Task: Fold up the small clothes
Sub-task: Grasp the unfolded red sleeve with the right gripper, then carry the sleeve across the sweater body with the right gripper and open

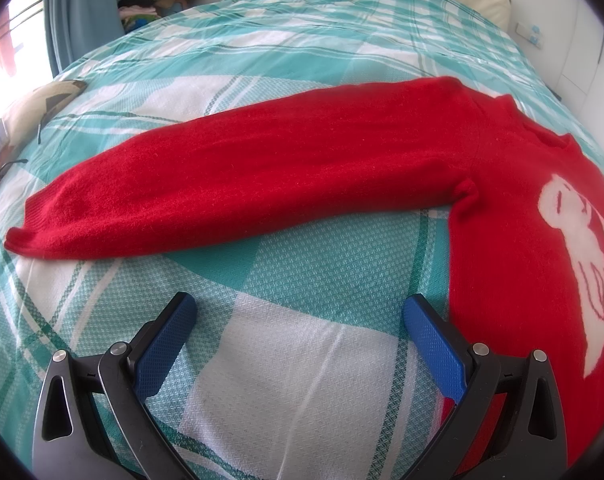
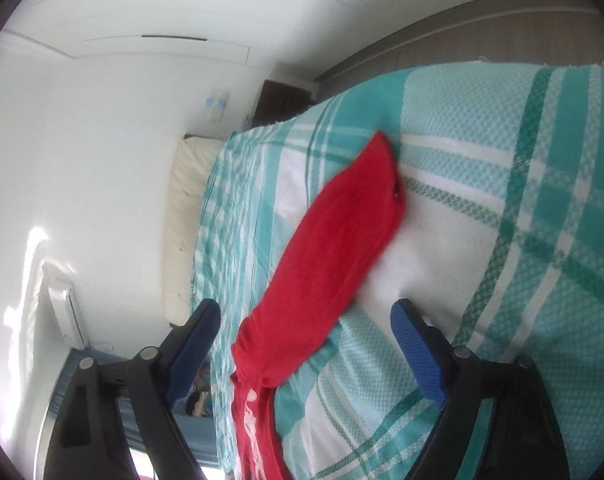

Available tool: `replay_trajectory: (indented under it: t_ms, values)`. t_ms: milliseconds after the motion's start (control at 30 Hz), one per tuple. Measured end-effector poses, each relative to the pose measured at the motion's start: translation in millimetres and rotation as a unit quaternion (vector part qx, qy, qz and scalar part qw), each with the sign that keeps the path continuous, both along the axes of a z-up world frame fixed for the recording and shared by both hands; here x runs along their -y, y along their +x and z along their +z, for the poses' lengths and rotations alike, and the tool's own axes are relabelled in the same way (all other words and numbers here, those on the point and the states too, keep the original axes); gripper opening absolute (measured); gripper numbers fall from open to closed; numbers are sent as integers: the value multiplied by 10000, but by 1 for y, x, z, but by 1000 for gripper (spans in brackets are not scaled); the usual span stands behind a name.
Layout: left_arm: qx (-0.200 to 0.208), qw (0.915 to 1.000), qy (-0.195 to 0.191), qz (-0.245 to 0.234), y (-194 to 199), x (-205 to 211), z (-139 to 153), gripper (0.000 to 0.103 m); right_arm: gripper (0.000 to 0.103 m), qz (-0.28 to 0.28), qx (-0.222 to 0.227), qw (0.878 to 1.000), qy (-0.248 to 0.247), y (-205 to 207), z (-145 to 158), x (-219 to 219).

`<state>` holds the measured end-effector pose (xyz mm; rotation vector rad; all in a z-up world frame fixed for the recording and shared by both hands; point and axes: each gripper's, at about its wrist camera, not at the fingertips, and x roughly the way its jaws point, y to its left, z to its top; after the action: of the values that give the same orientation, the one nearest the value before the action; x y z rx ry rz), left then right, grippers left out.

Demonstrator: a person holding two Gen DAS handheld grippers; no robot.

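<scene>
My left claw point(image 1: 300, 334) hangs wide and empty over the bed point(image 1: 286, 360). My right claw point(image 2: 306, 334) is apart too, with a red sleeve point(image 2: 334, 248) between its pads but not pinched. The sweater point(image 1: 522, 240) lies flat mid-bed, sleeves toward both side edges. If I close crooked, I might snag the blanket point(image 2: 502, 200) and bunch the fold.

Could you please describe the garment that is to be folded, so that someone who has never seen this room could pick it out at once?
Start from the bed with the teal and white checked bedspread. Spread flat on it lies a red sweater, one long sleeve stretched out sideways. It is the only red item on the bed, and a white cartoon figure on its chest marks it.
</scene>
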<state>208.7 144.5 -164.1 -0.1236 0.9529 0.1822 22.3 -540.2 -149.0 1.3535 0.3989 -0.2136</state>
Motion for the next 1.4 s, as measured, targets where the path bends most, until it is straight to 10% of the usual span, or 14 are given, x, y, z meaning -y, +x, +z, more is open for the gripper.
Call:
replay_trajectory:
  t_ms: [167,433,667,967,1300,1400]
  values:
    - [1,10000,1,0,0,0,0,103,33,-452,-20,9988,166,13,-17,22]
    - [-2,10000,2,-2,0,0,0,103,4,-309,-472,9983,-168,50,-16,31]
    - [-3,10000,2,-1,0,0,0,103,4,432,-301,9836,-1726,96,74,-8]
    - [-1,10000,1,-1,0,0,0,103,4,3148,835,8974,-2976,227,190,-232]
    - [-1,10000,2,-1,0,0,0,103,5,4769,144,8132,-3334,294,96,-420]
    - [-1,10000,3,0,0,0,0,103,23,5244,-371,7916,-3113,309,51,-447]
